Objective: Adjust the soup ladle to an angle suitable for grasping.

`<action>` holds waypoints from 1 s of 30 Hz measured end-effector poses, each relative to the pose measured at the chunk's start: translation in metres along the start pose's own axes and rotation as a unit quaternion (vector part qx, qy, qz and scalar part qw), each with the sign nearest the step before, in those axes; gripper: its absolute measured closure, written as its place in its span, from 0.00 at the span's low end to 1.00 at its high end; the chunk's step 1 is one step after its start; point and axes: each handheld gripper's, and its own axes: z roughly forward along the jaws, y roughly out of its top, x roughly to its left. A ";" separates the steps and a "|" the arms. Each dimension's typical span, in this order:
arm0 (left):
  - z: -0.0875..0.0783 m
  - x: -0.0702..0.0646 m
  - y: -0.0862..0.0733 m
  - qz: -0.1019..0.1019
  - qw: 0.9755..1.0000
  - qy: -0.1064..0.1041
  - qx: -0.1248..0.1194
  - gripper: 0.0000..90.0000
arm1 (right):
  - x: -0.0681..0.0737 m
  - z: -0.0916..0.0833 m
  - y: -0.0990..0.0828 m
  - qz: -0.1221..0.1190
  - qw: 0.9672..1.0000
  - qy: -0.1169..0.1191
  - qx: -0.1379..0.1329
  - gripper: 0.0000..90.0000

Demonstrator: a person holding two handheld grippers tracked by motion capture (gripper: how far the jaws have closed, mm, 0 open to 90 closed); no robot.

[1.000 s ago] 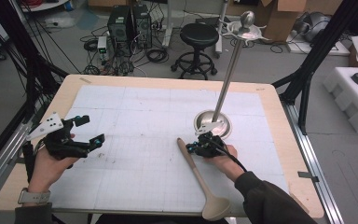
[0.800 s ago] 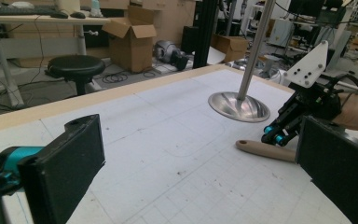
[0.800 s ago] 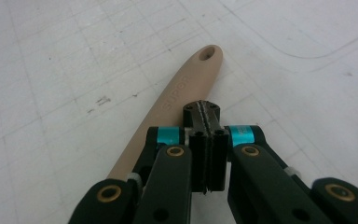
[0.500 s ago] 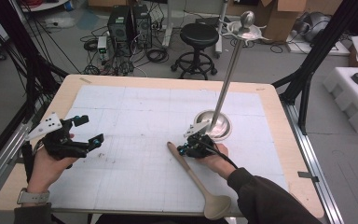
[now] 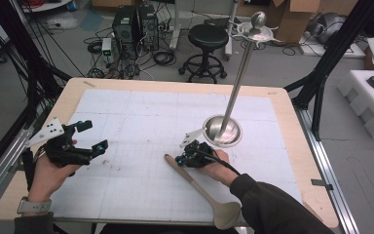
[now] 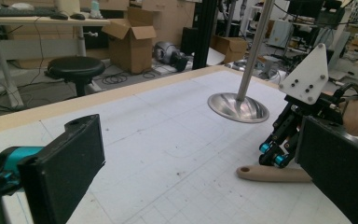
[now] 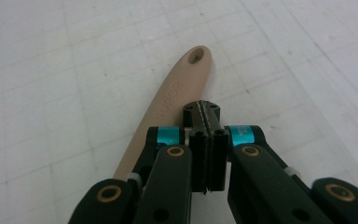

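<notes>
Beside the stand base [image 5: 222, 130], the spoon [image 5: 195, 183] lies flat on the bench [image 5: 141, 112]; the clenched, empty right gripper [image 7: 206, 112] presses its handle. Shut jaws may skid off or shove it; the left gripper [image 5: 88, 136] is released.

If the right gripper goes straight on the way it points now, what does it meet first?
Probably the spoon. The right gripper, jaws shut with nothing between them, points along the spoon's handle, just above it. Whether it touches the handle I cannot tell. Beyond the handle's end lies bare table.
</notes>
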 end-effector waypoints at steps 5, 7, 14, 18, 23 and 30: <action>0.000 0.000 0.000 0.000 1.000 0.000 -0.001 0.02 | 0.005 0.005 0.005 -0.012 1.000 0.014 0.002 1.00; 0.000 0.000 0.000 0.000 1.000 0.000 0.000 0.02 | 0.010 0.007 0.007 -0.018 1.000 0.022 0.004 1.00; 0.000 0.000 0.000 -0.001 1.000 0.001 -0.001 0.02 | 0.022 0.013 0.015 -0.041 0.998 0.040 0.013 1.00; 0.000 -0.001 0.000 0.000 1.000 -0.001 0.000 0.02 | 0.030 0.017 0.020 -0.060 0.997 0.044 0.020 1.00; 0.000 -0.001 0.000 0.000 1.000 -0.001 -0.001 0.02 | 0.037 0.020 0.025 -0.070 0.996 0.053 0.024 1.00; -0.002 0.000 0.000 -0.002 1.000 0.001 -0.003 0.02 | 0.046 0.024 0.029 -0.065 0.994 0.077 0.030 1.00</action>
